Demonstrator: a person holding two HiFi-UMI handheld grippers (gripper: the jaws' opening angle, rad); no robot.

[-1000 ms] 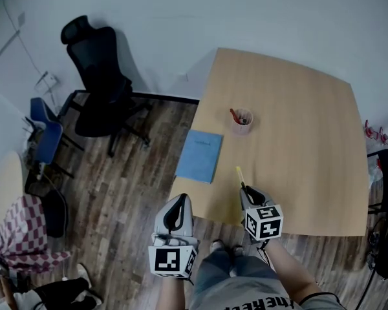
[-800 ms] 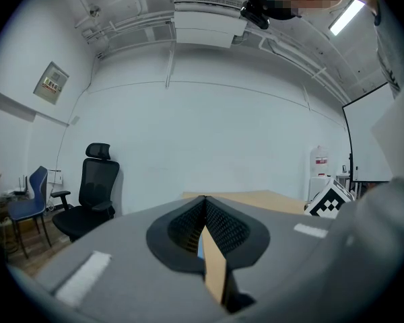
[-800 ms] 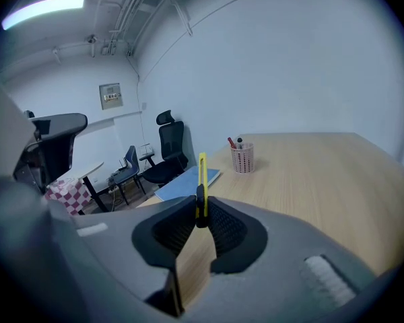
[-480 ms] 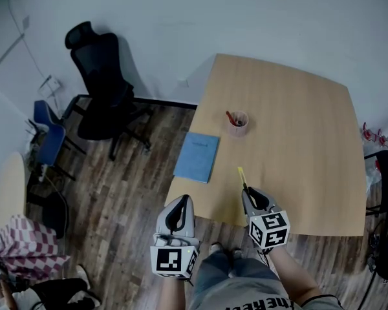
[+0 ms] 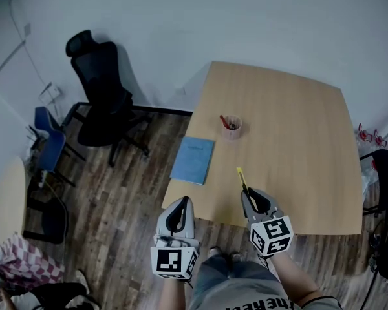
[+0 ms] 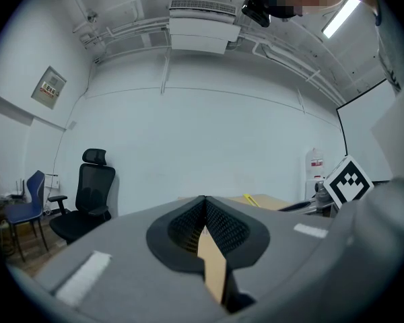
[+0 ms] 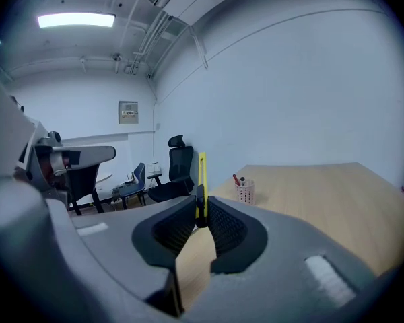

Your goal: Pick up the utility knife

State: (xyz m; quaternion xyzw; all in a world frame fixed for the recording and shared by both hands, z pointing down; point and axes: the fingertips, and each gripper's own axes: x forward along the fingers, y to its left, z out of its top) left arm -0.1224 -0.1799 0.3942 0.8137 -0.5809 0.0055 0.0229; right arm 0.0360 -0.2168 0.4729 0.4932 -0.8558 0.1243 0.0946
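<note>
Now the right tool is clamped on the utility knife. The yellow knife sticks out past its 2 jaws, over the near edge of the bench, in the lower middle of the head view. The left tool is beside it on the left, over the wooden floor, its jaws together with nothing between them. Further up, a pink pen cup stands on the bench, and a blue notebook lies at its left edge.
</note>
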